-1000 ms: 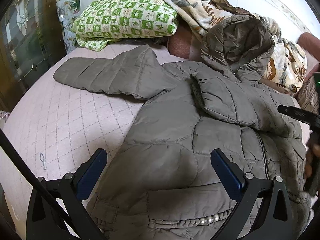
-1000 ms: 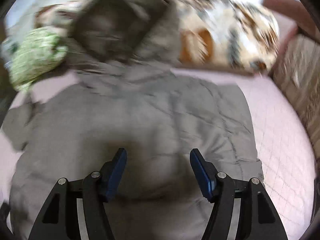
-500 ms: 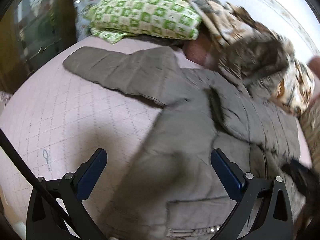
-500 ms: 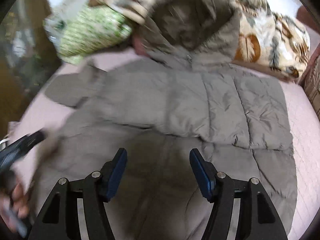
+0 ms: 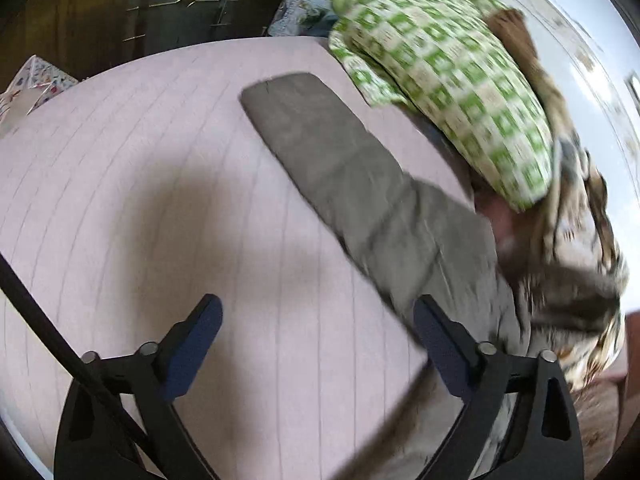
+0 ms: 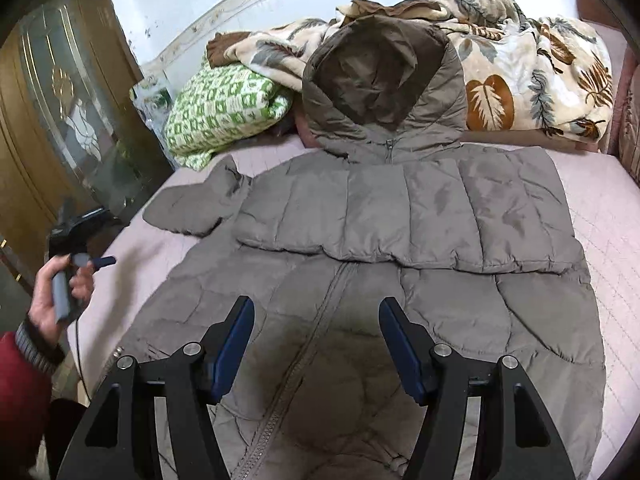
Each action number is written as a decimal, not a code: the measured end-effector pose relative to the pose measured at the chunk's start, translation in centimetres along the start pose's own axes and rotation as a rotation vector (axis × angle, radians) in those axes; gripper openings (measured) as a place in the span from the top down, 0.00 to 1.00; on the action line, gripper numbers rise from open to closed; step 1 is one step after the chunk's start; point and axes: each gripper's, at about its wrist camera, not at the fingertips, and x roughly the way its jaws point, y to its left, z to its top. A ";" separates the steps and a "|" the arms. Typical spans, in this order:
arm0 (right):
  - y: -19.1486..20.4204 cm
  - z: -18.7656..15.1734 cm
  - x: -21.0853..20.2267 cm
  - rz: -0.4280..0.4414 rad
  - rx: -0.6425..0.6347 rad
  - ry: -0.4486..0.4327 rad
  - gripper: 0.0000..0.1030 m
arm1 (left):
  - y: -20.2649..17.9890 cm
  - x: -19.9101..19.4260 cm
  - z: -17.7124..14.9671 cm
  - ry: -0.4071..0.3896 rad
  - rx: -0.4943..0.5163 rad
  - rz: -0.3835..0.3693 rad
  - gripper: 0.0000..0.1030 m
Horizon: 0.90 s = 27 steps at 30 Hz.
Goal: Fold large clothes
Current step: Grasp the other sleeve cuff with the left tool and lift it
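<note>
1. A grey padded hooded jacket (image 6: 400, 240) lies front up, zip closed, on a pink quilted bed (image 6: 608, 232). Its hood (image 6: 380, 80) rests against a leaf-patterned blanket (image 6: 540, 64) at the head of the bed, beside a green checked pillow (image 6: 224, 112)

2. One sleeve is already folded across the chest (image 6: 408, 220). The other sleeve (image 5: 340, 160) lies stretched out flat on the bed, towards the pillow

3. The left gripper (image 5: 316, 344) hangs above the bare bed just beside that outstretched sleeve. Its jaws have just been closing a little but stand wide apart, with nothing between them. In the right wrist view a hand (image 6: 60, 288) holds this gripper at the bed's edge

4. The right gripper (image 6: 316, 340) hovers over the jacket's lower front near the zip, jaws apart, holding nothing

5. The step in hand appears to be reaching for the second sleeve. The next move likely calls for pinching the sleeve near its cuff and carrying it across the chest onto the folded one
</note>
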 end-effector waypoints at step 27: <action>0.6 -0.4 2.9 0.000 -0.020 0.046 0.33 | 8.3 12.4 13.9 -0.110 -0.384 -0.287 0.48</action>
